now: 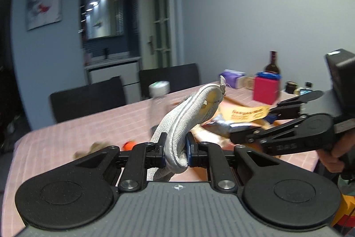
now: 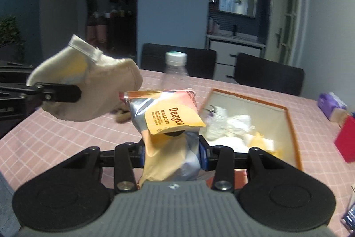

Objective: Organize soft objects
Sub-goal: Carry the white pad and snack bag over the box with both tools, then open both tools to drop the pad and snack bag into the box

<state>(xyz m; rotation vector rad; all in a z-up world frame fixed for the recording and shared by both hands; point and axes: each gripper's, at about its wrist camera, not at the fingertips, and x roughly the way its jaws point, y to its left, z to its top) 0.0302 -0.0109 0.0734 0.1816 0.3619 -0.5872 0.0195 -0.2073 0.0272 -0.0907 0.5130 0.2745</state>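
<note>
My left gripper [image 1: 176,153] is shut on a grey and cream fabric slipper [image 1: 190,112], held up above the pink checked table [image 1: 88,126]. In the right wrist view the same slipper [image 2: 93,90] hangs at the left in the left gripper's black fingers [image 2: 60,92]. My right gripper [image 2: 172,153] is shut on an orange and silver snack bag [image 2: 168,121], lifted off the table. From the left wrist view the right gripper [image 1: 235,137] reaches in from the right with the snack bag [image 1: 241,119].
An orange-rimmed tray [image 2: 288,117] holds white crumpled soft items on the right. A clear bottle [image 2: 175,68] with a white cap stands mid-table. A red box [image 1: 265,90], dark bottle [image 1: 272,64] and purple tissue pack [image 1: 233,76] stand at the far right. Two black chairs [image 1: 88,97] line the far edge.
</note>
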